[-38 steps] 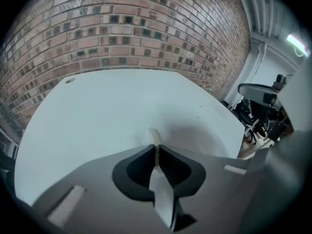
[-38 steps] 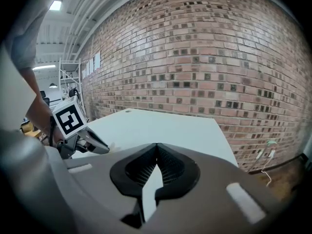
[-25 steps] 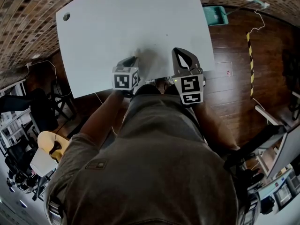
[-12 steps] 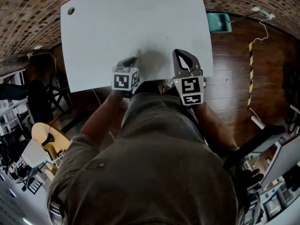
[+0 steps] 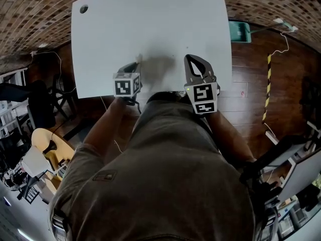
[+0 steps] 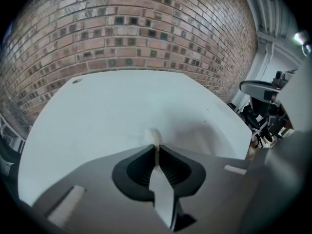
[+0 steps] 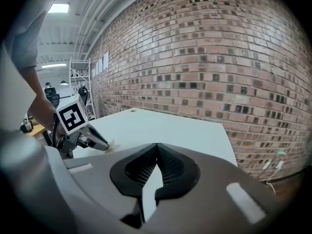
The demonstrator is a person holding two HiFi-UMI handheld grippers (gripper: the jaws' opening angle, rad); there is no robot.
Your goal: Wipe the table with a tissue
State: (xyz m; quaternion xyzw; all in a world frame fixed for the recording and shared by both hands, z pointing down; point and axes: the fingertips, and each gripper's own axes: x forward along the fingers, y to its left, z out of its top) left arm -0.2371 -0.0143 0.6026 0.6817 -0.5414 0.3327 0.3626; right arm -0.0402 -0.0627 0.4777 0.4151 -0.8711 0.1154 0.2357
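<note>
We hold our left claw [image 6: 155, 147] shut on a small wad of tissue [image 6: 154, 135], pinched at the jaw tips. The tissue touches the white worktop [image 5: 150, 24] close to the worktop's near edge, a little left of the worktop's middle. Our right claw [image 7: 157, 149] has its jaws together with nothing between them. It sits over the worktop's near edge, right of the worktop's middle and apart from the tissue.
</note>
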